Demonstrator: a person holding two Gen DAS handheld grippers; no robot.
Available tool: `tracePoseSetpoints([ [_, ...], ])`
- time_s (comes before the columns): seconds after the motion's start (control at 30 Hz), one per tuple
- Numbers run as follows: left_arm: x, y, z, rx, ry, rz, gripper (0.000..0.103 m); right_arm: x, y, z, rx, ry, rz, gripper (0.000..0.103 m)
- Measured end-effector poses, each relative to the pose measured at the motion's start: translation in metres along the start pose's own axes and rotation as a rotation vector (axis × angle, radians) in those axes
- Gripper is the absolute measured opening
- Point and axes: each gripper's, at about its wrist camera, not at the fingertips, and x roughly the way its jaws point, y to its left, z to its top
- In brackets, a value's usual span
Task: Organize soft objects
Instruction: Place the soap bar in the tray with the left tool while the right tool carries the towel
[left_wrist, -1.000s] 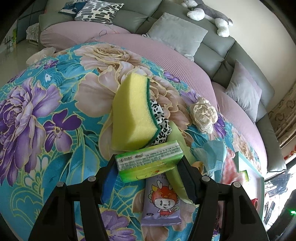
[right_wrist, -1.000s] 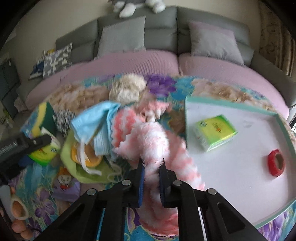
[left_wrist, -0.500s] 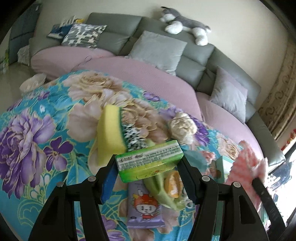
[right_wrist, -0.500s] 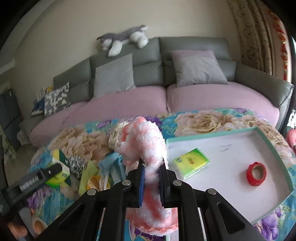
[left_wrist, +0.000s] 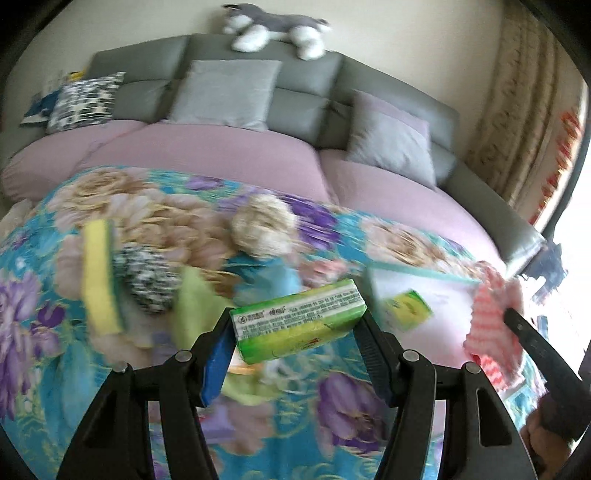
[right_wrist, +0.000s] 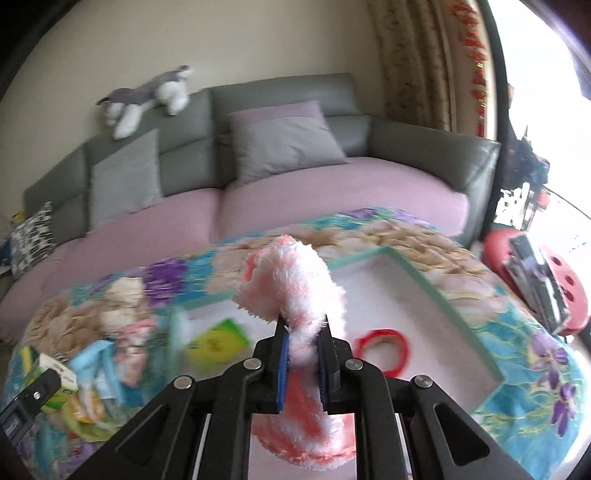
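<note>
Pink fluffy cloth (right_wrist: 295, 291) hung pinched in the right tongs (right_wrist: 303, 363) above the white tray (right_wrist: 439, 295); left tongs (left_wrist: 295, 332) clamped a green tissue pack (left_wrist: 299, 317) over the tabletop (left_wrist: 44, 258). Mid-carry, I judged; next, lower both into the tray beside the yellow pack (right_wrist: 216, 341)

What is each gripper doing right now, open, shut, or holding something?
Left gripper: shut on the green tissue pack.
Right gripper: shut on the pink fluffy cloth.
</note>
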Motion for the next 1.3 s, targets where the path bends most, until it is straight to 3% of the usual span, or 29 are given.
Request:
tracePoseSetpoints([
  [0.27,0.024,-0.068,-0.003,0.126,0.092,-0.121,0.065,0.003,-0.045,0.005,0.085,0.000,-0.076,0.014],
  [0.6,0.067,-0.137,-0.012,0.280,0.165,-0.159,0.065,0.004,-0.089,0.006,0.203,0.010,-0.113,0.014],
  [0.73,0.080,-0.144,-0.022,0.307,0.195,-0.153,0.066,0.007,-0.084,0.006,0.174,0.018,-0.105,0.014],
  [1.13,0.087,-0.130,-0.025,0.252,0.222,-0.161,0.067,0.025,-0.067,-0.002,0.113,0.103,-0.094,0.017],
  [1.2,0.083,-0.128,-0.023,0.246,0.203,-0.166,0.078,0.028,-0.065,-0.003,0.103,0.119,-0.091,0.017],
  [1.3,0.079,-0.126,-0.020,0.234,0.190,-0.175,0.080,0.030,-0.061,-0.004,0.085,0.129,-0.089,0.018],
])
